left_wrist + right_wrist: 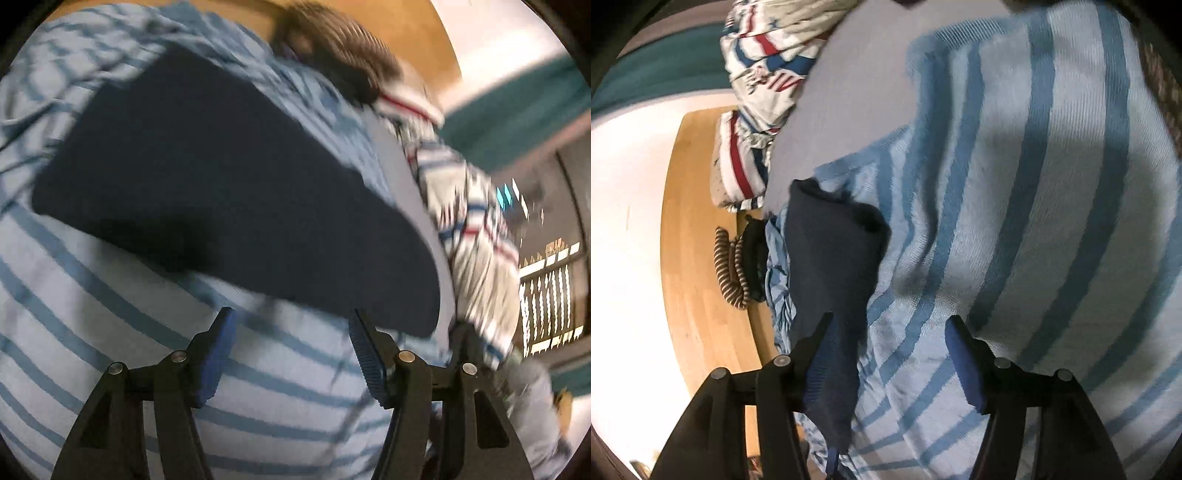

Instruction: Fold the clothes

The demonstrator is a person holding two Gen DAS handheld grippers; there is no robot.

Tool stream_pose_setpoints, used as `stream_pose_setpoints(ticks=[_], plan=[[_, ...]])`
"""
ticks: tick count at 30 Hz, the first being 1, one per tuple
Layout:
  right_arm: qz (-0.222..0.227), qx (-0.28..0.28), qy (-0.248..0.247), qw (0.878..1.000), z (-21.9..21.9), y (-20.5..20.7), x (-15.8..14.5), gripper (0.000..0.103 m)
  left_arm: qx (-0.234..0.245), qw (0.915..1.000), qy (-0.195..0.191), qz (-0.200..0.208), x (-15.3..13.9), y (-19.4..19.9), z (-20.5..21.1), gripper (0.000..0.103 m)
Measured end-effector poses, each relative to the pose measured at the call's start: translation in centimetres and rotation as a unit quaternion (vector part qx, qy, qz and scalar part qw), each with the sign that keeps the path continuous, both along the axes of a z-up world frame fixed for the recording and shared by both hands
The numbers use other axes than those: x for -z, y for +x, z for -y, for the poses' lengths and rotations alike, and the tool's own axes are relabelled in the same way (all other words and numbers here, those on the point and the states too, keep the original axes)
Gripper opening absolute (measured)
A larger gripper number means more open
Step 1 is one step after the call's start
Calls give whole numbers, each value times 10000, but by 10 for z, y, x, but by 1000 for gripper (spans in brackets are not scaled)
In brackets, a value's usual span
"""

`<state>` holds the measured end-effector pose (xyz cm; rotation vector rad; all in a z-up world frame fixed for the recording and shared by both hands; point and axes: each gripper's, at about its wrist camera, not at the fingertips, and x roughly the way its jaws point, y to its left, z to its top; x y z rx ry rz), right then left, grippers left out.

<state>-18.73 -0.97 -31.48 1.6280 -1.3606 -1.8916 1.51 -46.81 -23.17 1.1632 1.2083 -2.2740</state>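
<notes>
Both tongs, left gripper point(291, 350) and right gripper point(890, 354), are seen spread wide and empty just above the striped blanket point(110, 332), where the folded navy garment point(207, 184) is lying, so probably another piece gets picked next.

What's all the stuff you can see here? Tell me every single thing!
navy garment: one, dark blue, lying folded on the striped blanket.
striped blanket: one, pale blue with darker blue stripes, spread over the bed.
bed sheet: one, plain grey-lilac, bare beyond the blanket.
patterned duvet: one, white with red and blue stripes, bunched at the bed's edge.
brown striped cloth: one, brown and white, on the wooden floor.
wooden floor: light brown, beside the bed.
left claw: black with blue pads, open, above the blanket.
right claw: black with blue pads, open, by the navy garment.
</notes>
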Motion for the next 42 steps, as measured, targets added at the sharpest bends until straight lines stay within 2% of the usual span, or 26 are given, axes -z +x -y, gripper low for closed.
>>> stream_pose_setpoints(ticks=[1, 5, 8, 11, 15, 18, 20, 25, 29, 30, 33, 36, 38, 41, 42], plan=[[-53, -47, 102, 9999, 0, -1, -3, 66, 58, 9999, -58, 113, 0, -5, -5, 64], [-357, -643, 1136, 9908, 12, -11, -22, 65, 291, 9972, -359, 585, -4, -24, -24, 64], [-594, -968, 1051, 9880, 26, -13, -29, 64, 481, 9905, -893, 927, -14, -37, -34, 64], [-400, -1156, 764, 9895, 34, -13, -24, 65, 631, 9847, -1240, 1044, -28, -49, -43, 64], [-82, -1162, 309, 9927, 34, -20, -12, 65, 845, 9825, -1342, 977, -45, -61, -49, 64], [-161, -1137, 368, 9927, 34, -25, -14, 65, 903, 9816, -1386, 949, -49, -69, -53, 64], [-239, -1174, 474, 9917, 36, -27, -16, 66, 951, 9833, -1235, 934, -45, -74, -52, 64], [-240, -1130, 496, 9921, 39, -44, -17, 65, 924, 9905, -465, 909, -31, -95, -39, 64], [-173, -936, 216, 9952, 35, -62, -15, 63, 903, 9940, 15, 609, -36, -127, -31, 64], [-130, -918, 125, 9956, 35, -66, -12, 62, 960, 9937, 111, 566, -38, -138, -32, 64], [-16, -1003, 251, 9946, 41, -74, -3, 57, 1251, 9900, 244, 604, -40, -171, -42, 64], [315, -883, 21, 9956, 44, -82, 16, 57, 1565, 9848, 345, 676, -38, -202, -57, 64], [512, -785, -95, 9956, 46, -86, 26, 57, 1650, 9825, 516, 688, -32, -217, -65, 64], [524, -703, -210, 9959, 49, -92, 30, 56, 1774, 9773, 899, 730, -21, -237, -75, 65], [465, -772, -189, 9958, 52, -94, 29, 47, 1804, 9747, 1098, 739, -16, -243, -77, 67]])
